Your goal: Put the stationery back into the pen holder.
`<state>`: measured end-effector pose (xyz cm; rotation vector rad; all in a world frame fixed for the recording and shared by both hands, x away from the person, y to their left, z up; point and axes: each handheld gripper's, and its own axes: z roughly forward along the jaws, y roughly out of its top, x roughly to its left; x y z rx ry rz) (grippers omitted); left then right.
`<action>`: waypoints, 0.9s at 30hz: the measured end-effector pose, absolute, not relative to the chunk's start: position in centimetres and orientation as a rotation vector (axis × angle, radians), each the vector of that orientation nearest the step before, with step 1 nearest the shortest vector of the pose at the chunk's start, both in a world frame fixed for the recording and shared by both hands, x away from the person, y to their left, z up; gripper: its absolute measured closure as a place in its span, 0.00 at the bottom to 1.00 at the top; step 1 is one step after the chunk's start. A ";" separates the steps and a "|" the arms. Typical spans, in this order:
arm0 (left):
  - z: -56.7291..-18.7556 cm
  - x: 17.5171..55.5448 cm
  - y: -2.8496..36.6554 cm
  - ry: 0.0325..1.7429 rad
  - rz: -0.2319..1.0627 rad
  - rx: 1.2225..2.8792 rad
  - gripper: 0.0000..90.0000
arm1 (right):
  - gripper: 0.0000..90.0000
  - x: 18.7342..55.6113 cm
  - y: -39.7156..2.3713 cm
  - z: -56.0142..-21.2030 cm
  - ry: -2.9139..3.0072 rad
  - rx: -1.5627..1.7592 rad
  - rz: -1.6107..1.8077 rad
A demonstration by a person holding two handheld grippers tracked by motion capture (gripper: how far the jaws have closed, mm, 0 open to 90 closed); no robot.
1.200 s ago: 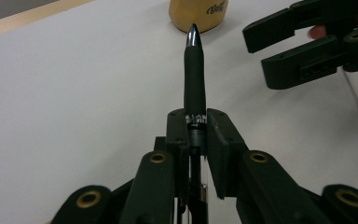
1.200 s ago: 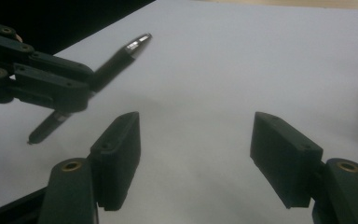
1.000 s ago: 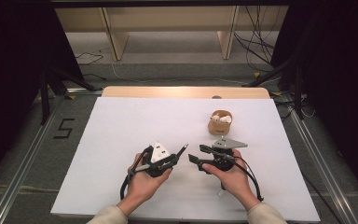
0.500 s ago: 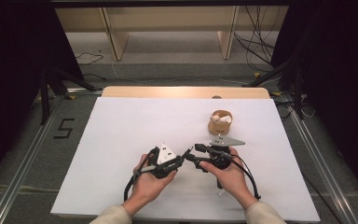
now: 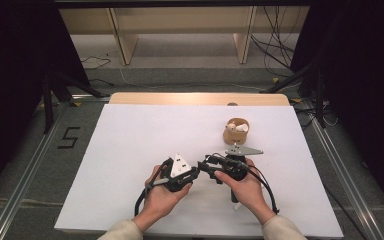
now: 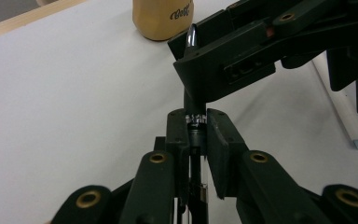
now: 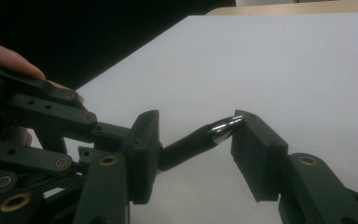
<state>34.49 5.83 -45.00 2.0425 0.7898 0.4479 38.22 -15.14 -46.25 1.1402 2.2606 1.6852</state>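
Our left claw (image 6: 196, 135) is pinching a black pen (image 6: 192, 105) low over the white counter (image 5: 145, 135), its shiny tip pointing toward our right claw (image 7: 193, 140). The right claw's jaws have just been closing around that tip; one pad (image 7: 256, 154) touches it, but we cannot tell whether they grip.

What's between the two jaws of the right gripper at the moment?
In the right gripper view, the black pen with a shiny tip spans the gap of the right gripper, whose jaws have just been closing. The left gripper grips its other end.
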 end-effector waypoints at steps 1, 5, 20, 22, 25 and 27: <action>-45.0 34.5 5.8 0.788 0.450 2.041 0.88 | 0.60 38.2 -15.1 -46.2 2.259 1.141 1.690; -44.8 34.4 5.8 0.783 0.456 2.035 0.88 | 0.64 38.2 -15.2 -46.1 2.253 1.155 1.712; -44.6 34.3 5.8 0.760 0.469 2.009 0.88 | 0.81 38.0 -15.6 -45.6 2.213 1.148 1.825; -44.6 34.3 5.7 0.752 0.474 2.002 0.88 | 0.86 37.9 -15.7 -45.4 2.206 1.144 1.856; -44.6 34.3 5.7 0.740 0.481 1.997 0.88 | 0.89 37.7 -15.5 -45.1 2.204 1.121 1.867; -44.5 34.3 5.7 0.731 0.487 1.992 0.88 | 0.89 37.7 -15.5 -45.1 2.195 1.113 1.871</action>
